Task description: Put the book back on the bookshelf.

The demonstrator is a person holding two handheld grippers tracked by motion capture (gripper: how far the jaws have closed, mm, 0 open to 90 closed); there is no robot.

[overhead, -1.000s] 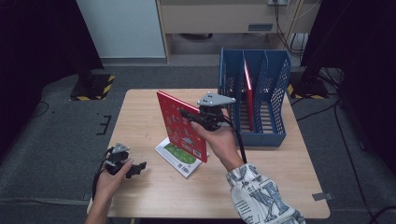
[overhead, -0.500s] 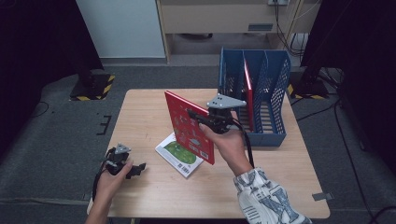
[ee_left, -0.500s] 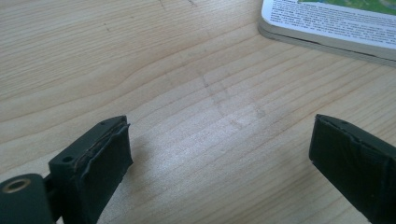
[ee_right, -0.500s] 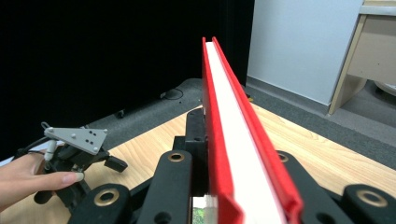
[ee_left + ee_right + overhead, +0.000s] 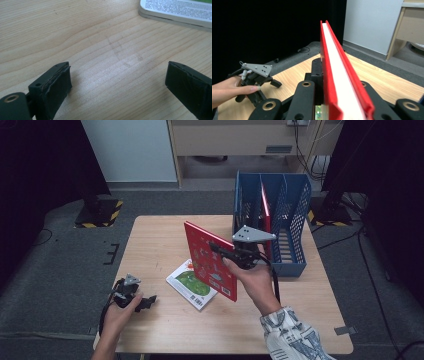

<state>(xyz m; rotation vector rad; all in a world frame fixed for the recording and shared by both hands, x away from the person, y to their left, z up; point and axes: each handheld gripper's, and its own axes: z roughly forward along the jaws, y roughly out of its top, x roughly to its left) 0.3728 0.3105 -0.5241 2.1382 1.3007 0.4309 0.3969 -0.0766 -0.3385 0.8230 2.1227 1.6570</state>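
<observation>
A red hardcover book (image 5: 210, 262) stands upright above the middle of the table, and my right gripper (image 5: 220, 251) is shut on its right-hand edge. In the right gripper view the red book (image 5: 337, 82) shows edge-on between the black jaws, its white pages up. A green and white book (image 5: 192, 284) lies flat on the table below it. My left gripper (image 5: 145, 301) rests low at the front left of the table. It is open over bare wood (image 5: 120, 82), with a corner of the flat book (image 5: 180, 10) ahead of it.
A blue mesh file rack (image 5: 295, 220) stands at the table's back right with another red book (image 5: 265, 212) upright in a middle slot. The wooden table (image 5: 160, 240) has bare wood at back left. Dark floor lies all around.
My right gripper has carried the red book to the right, closer to the blue rack. The left gripper has hardly moved.
</observation>
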